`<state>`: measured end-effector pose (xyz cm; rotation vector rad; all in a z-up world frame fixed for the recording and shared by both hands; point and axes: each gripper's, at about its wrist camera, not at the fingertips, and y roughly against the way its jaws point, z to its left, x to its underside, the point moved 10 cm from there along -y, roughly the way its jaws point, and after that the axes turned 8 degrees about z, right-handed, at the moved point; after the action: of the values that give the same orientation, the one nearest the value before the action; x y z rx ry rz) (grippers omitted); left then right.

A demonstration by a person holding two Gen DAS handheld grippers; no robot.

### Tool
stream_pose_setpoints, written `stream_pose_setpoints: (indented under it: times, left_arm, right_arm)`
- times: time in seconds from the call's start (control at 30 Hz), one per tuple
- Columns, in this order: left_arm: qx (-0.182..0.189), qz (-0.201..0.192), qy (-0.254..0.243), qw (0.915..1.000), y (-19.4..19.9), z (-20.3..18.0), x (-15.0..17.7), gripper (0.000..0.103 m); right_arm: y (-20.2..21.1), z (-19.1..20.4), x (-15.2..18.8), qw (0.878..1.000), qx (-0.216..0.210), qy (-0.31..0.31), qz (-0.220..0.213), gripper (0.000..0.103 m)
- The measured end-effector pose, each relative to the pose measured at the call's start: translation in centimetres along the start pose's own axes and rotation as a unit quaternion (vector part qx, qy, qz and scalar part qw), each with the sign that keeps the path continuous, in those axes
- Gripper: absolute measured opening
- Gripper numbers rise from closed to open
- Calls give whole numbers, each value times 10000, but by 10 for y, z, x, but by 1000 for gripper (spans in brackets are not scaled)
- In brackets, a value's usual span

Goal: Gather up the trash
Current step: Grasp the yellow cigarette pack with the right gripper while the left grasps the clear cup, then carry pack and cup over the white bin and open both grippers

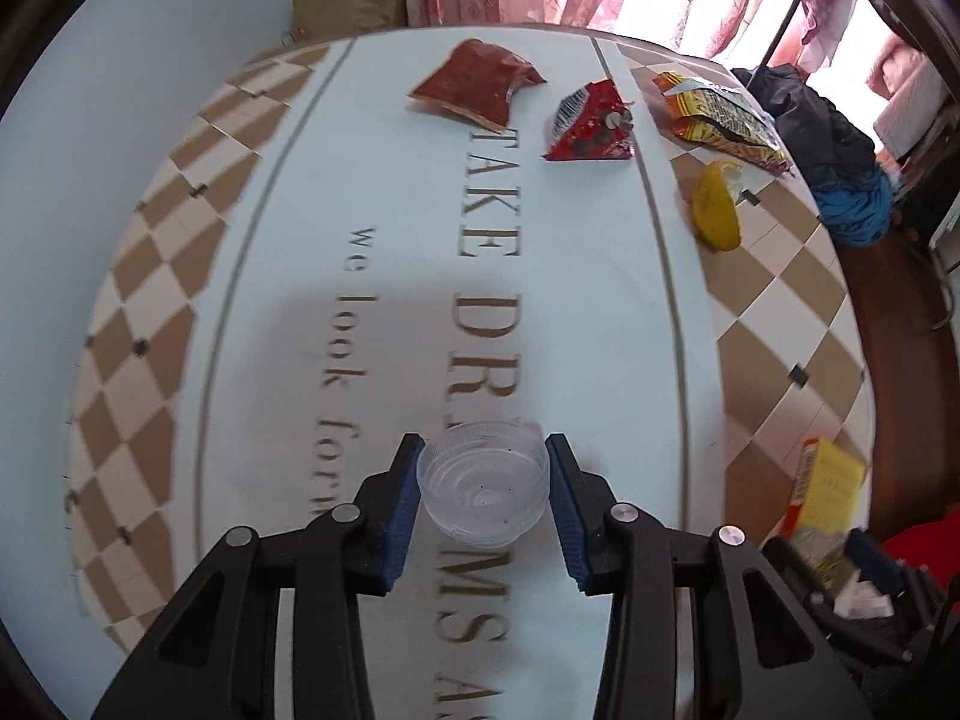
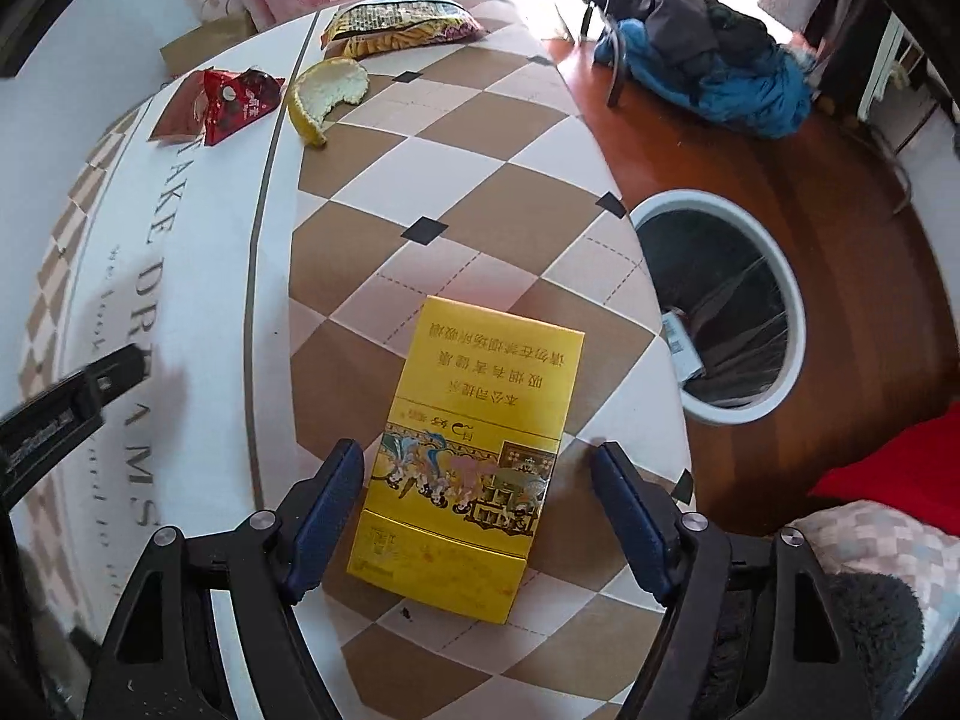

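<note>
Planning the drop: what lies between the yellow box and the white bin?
Only bare checkered tablecloth up to the table's edge; the white bin sits just beyond the yellow box, in the right wrist view.

Left claw (image 1: 483, 483) pinched in on both sides, fingers level; right claw (image 2: 477, 516) spread wide, angled downward.

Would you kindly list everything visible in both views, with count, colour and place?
plastic cup: 1, clear, between the left tongs' fingers
yellow box: 1, yellow, table edge, between the right tongs' open fingers
wrappers: 3, brown, red, yellow-red, far end of table
peel: 1, yellow, near the wrappers
bin: 1, white rim, dark liner, floor beside table
tablecloth: 1, white and tan checks
clothes pile: blue and black, floor
left tongs: black, blue pads
right tongs: black, blue pads
</note>
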<state>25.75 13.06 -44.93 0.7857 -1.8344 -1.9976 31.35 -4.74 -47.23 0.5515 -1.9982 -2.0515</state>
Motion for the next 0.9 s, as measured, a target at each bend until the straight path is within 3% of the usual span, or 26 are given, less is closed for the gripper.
stream_pose_setpoints:
  times: [0.03,0.1,0.23,0.33,0.73,0.9]
  left_arm:
    - [-70,-27,-27,10000,2,3,2,37]
    - [-149,-66,-55,9999,6,6,6,37]
    - [-236,-67,-62,9997,9,18,25,37]
    - [-228,-10,23,9997,9,29,40,37]
    - [-138,61,333,9993,1,50,53,37]
    - [-116,-100,268,9995,21,47,51,37]
  right_arm:
    - [1,1,2,9999,124,57,-70,76]
    - [4,5,2,9994,96,238,-213,64]
    - [5,17,9,9982,-54,583,-108,63]
    - [6,28,18,9941,133,1076,-76,64]
    - [3,27,15,9961,52,875,112,63]
    - [11,27,14,9964,-258,806,48,63]
